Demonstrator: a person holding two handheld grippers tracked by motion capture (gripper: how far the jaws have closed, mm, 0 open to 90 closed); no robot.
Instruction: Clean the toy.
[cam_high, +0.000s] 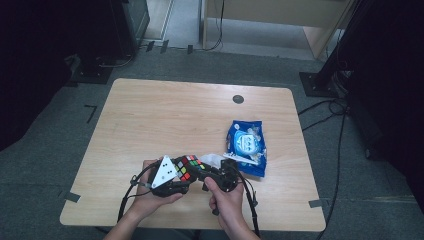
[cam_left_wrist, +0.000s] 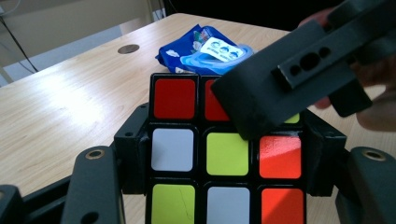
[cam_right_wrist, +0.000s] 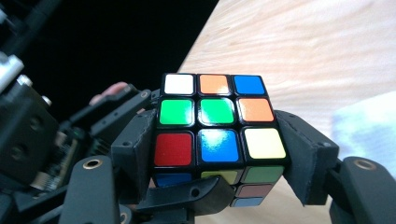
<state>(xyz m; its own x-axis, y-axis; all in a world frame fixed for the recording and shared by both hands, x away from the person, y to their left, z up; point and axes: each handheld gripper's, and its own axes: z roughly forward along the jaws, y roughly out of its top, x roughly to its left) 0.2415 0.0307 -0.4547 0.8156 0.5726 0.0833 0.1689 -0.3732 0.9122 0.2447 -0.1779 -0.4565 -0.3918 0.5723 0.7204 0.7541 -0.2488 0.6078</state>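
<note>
While the high view puts the Rubik's cube (cam_high: 188, 167) at lower centre, over the surface (cam_high: 150, 120), the left tool (cam_left_wrist: 227, 154) clamps it; the right tool (cam_right_wrist: 219, 149) brackets it, contact unclear.

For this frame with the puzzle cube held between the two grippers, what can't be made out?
- Cube, left gripper view: the right gripper's black jaw covers part of its top row; the frame's lower edge cuts its bottom row.
- Cube's lower side faces, right gripper view: dark, and the left gripper's jaw crosses them.
- Blue packet, high view: print too small to read.
</note>
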